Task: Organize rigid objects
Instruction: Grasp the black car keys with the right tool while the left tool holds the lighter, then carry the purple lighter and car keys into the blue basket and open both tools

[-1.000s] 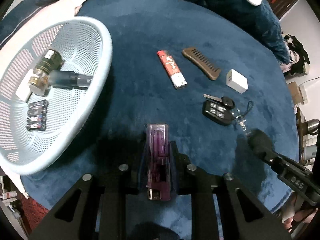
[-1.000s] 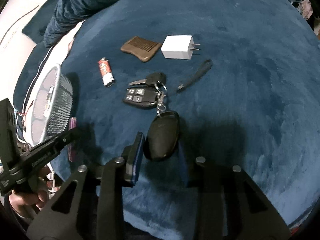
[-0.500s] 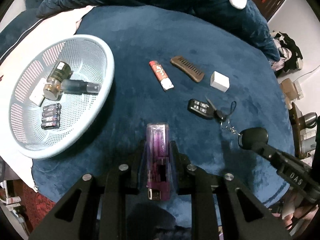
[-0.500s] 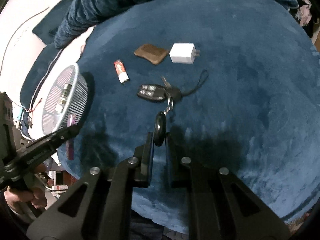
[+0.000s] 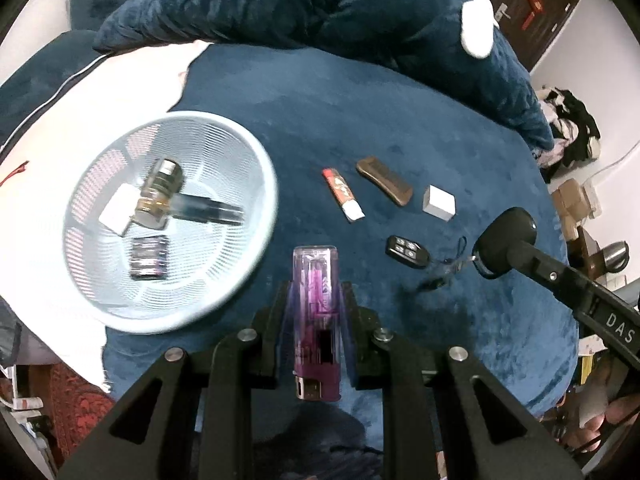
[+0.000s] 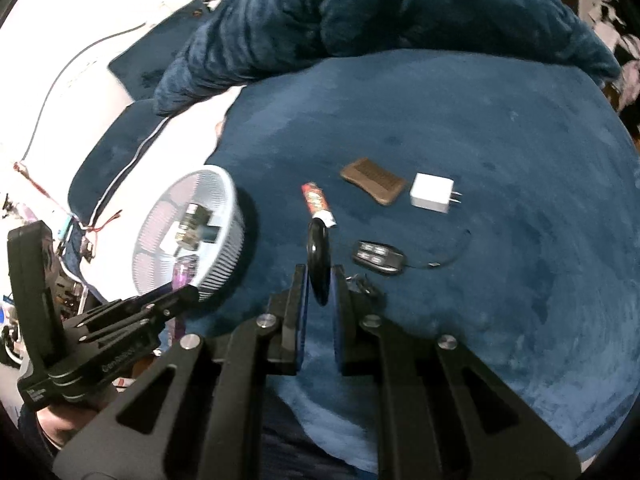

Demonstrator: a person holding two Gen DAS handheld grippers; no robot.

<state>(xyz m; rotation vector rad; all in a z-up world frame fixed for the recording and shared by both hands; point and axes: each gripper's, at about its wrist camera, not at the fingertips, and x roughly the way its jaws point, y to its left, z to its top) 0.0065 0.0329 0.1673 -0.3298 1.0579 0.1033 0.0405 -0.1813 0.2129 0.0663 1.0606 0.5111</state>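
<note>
My left gripper point(image 5: 316, 292) is shut on a purple see-through lighter point(image 5: 315, 304), held above the blue cloth beside the pale blue mesh basket point(image 5: 256, 156). My right gripper point(image 6: 319, 280) is shut on a black oval key fob point(image 6: 318, 258), held on edge above the cloth. It also shows in the left wrist view point(image 5: 506, 242). A chain runs from the fob to a black car remote point(image 6: 376, 258) that lies on the cloth. The basket point(image 6: 228, 216) holds a small bottle, a clear tube, a white block and a pack of batteries.
On the round blue cloth point(image 5: 400, 120) lie a red lighter point(image 5: 343, 194), a brown wooden comb point(image 5: 384, 180) and a white plug adapter point(image 5: 439, 203). A blue plush heap point(image 5: 320, 8) lies at the far edge. White bedding is on the left.
Both grippers have risen well above the cloth. My right gripper closed on the key fob, turned it on edge and lifted it, dragging the remote. The lighter stays in my left gripper.
</note>
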